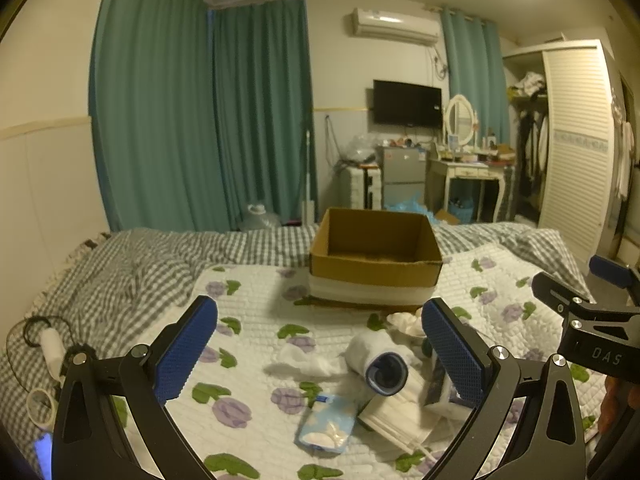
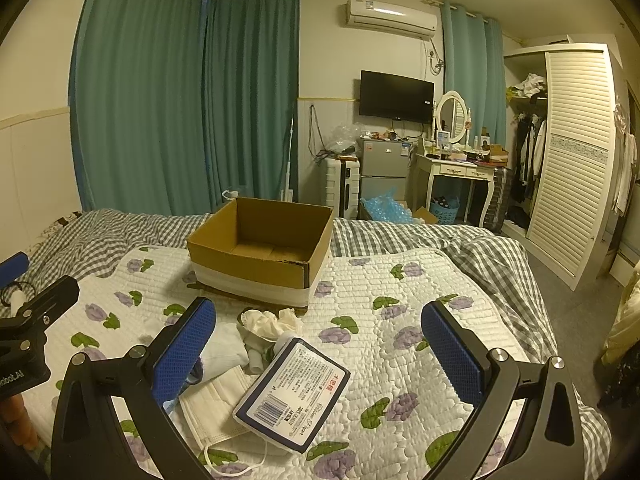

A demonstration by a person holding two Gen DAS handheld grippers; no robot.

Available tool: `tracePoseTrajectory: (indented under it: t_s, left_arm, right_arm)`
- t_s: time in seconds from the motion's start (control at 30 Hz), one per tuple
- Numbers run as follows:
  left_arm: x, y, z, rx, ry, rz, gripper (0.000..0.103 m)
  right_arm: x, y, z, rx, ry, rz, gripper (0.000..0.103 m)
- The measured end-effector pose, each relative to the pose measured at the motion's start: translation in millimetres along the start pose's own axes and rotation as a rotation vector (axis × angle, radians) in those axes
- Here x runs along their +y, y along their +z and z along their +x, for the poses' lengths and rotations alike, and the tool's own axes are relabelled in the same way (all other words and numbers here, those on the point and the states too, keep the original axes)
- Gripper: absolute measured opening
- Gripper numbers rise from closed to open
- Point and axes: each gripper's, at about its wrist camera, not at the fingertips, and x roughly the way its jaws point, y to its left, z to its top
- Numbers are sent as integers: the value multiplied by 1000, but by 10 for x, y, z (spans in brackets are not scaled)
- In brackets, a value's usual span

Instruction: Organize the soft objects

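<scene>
An open, empty cardboard box (image 1: 376,252) (image 2: 260,244) stands on the flowered quilt (image 1: 248,308) (image 2: 400,304). In front of it lies a pile of soft things: a rolled white sock with a blue cuff (image 1: 380,364), a white tissue (image 1: 304,360), a light blue packet (image 1: 326,426), a white face mask (image 1: 400,412) (image 2: 216,404), a tissue pack (image 2: 292,392) and crumpled cream gloves (image 2: 268,322). My left gripper (image 1: 320,356) is open above the pile, holding nothing. My right gripper (image 2: 318,356) is open above the tissue pack, holding nothing.
The quilt lies on a grey checked duvet (image 1: 132,264) (image 2: 492,248). A cable and white plug (image 1: 50,344) lie at the bed's left edge. Beyond the bed stand green curtains (image 1: 200,120), a small fridge (image 2: 384,168), a dressing table (image 2: 460,172) and a wardrobe (image 2: 572,152).
</scene>
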Motion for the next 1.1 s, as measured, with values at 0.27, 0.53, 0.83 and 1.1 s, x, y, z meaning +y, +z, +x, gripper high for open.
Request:
tracePoseTrajectory:
  t_s: [0.27,0.53,0.83,1.1]
  left_arm:
    - [16,20,-2,-2,0,2,103]
    - [46,105,-59,-18,11,11,103]
    - [72,144,-64,-18,28,5,103]
    - [135,-336,503,184,23,0,103]
  right_arm:
    - [46,24,-2,2,8,-9,103]
    - [90,61,-38,-4,19,-23,103]
    - [94,65,-42,-4,24,-27,103]
    - [185,-178,317,123,93,-91,103]
